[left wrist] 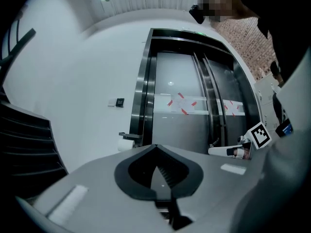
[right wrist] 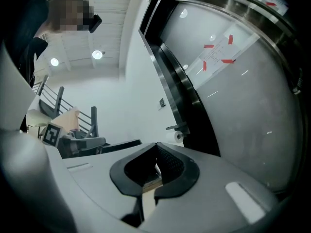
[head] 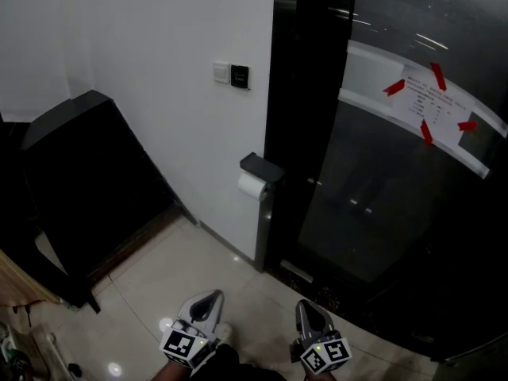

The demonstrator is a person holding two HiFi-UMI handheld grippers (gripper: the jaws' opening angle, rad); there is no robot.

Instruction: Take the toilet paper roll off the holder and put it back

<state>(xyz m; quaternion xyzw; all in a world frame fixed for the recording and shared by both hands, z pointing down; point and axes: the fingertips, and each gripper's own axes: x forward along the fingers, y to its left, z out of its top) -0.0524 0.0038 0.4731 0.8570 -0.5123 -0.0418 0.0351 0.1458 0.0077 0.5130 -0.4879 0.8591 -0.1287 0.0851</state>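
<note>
Toilet paper roll [head: 252, 186] is seated on the wall holder [head: 263, 167], under its dark lid, where the white wall [head: 143, 70] meets the black door frame [head: 305, 94]. The roll's long axis is laid level, and the cored end is seen in the right gripper view. The left gripper [head: 209, 298] and right gripper [head: 306, 308] are held low over the tiled floor [head: 159, 276], well apart from the roll. Both pairs of jaws are closed tip to tip, with nothing gripped.
</note>
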